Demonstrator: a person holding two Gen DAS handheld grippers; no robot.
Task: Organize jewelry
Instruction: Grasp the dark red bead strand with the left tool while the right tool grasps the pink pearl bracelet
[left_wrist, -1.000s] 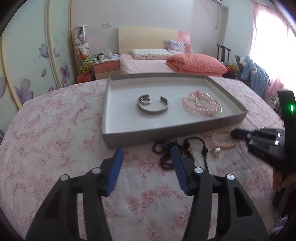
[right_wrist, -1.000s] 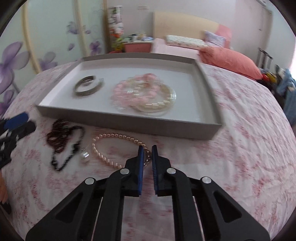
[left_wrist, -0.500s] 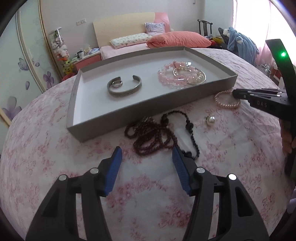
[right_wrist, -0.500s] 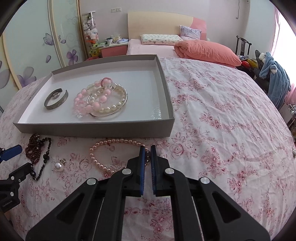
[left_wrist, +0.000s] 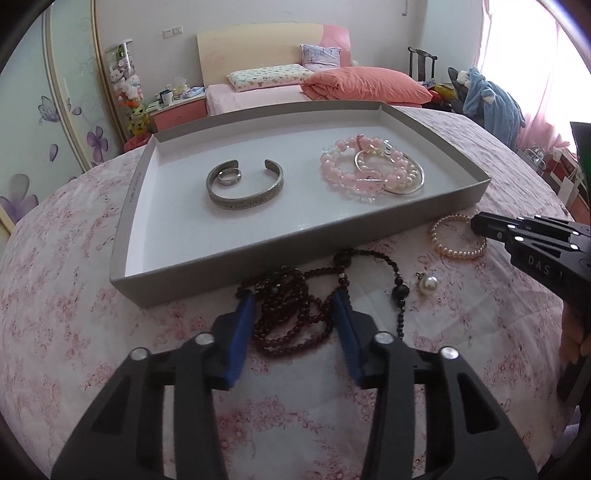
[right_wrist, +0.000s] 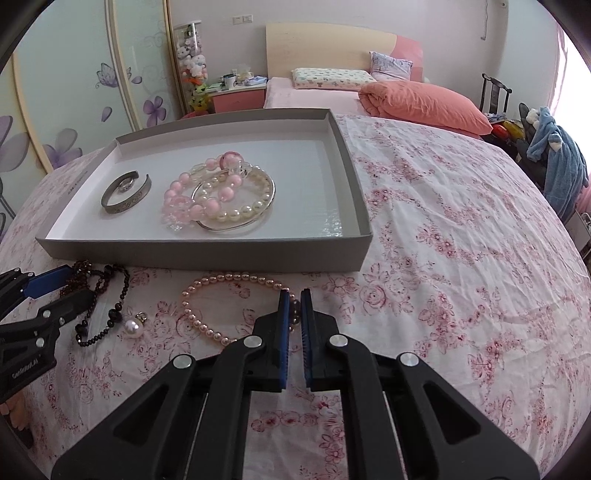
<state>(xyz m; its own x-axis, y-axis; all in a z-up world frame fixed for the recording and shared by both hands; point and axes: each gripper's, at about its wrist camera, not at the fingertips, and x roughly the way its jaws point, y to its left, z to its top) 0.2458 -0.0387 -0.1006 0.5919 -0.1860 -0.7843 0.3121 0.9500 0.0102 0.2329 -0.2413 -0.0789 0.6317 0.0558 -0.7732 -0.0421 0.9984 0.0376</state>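
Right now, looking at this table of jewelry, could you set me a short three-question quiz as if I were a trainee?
1. True or false: the silver cuff lies inside the grey tray.
2. Which piece sits between the fingers of the left gripper?
A. the dark red bead string
B. the loose pearl pendant
C. the pink bead bracelets
3. Fill in: the peach pearl bracelet lies on the floral ____, outside the tray.

Key: 1 true; 2 A; 3 cloth.
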